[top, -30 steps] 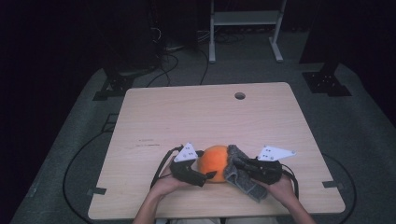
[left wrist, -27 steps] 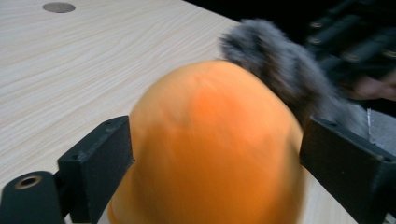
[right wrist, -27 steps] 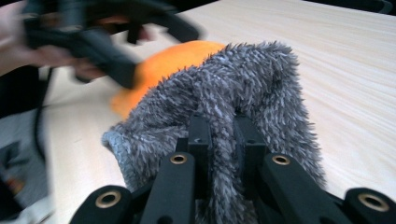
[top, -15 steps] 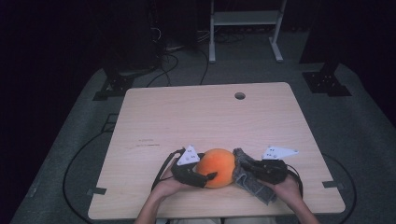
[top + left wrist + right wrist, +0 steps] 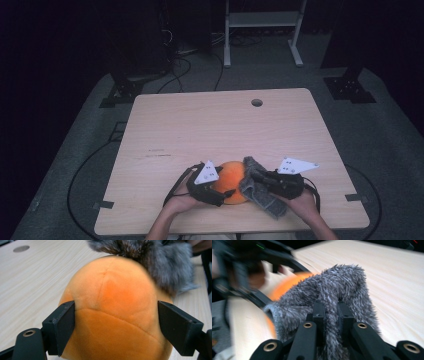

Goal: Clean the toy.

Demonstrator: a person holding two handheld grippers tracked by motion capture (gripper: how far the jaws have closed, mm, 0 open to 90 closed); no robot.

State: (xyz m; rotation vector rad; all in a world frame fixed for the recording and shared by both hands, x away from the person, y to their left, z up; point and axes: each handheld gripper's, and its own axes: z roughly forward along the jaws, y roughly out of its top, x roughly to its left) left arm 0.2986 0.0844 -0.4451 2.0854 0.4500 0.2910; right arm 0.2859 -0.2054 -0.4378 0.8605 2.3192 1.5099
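Note:
An orange plush ball lies near the table's front edge, partly wrapped on its right side by a grey furry cloth. My left gripper has just been closing on the ball. In the left gripper view its pads press into both sides of the orange ball, with the grey fur behind. My right gripper is shut on the cloth. In the right gripper view its jaws pinch a fold of grey fur, and the orange ball shows blurred beyond.
The wooden table has a round cable hole near its far edge. A metal stand and cables lie on the dark floor behind it. The person's hands sit at the front edge.
The left jaws have closed in onto the orange ball. Both hands and the ball have settled slightly toward the front edge.

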